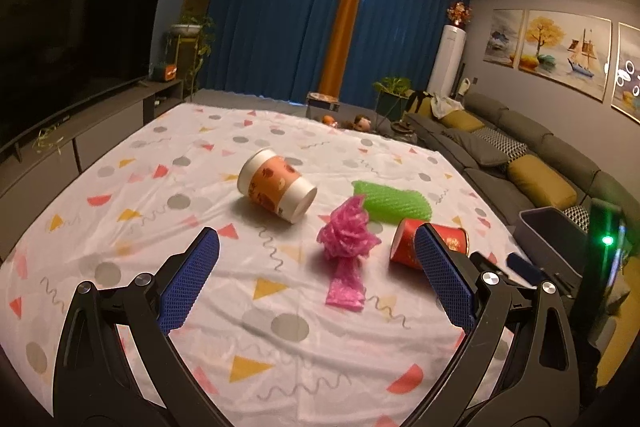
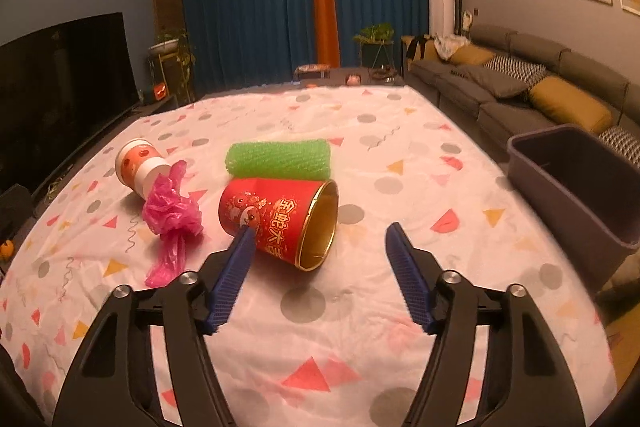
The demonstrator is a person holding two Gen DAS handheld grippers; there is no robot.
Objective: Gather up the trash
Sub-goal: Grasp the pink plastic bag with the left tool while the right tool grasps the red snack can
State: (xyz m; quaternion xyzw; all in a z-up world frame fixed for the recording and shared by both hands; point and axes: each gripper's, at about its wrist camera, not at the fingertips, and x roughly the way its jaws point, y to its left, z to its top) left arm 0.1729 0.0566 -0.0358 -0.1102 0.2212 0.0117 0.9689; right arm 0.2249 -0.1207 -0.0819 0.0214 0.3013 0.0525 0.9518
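Both grippers, left (image 1: 316,259) and right (image 2: 320,243), have fingers apart, empty. The red cup (image 2: 280,219), lying just beyond the right fingers, could roll away if nudged.

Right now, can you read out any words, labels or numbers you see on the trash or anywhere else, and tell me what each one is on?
"金蛇", then two characters partly hidden or cut off: gold print on the red paper cup lying on its side.
Orange-and-white paper cup: printed pattern only, no legible text.
Green bubble-wrap roll, pink plastic bag, grey bin: no text.
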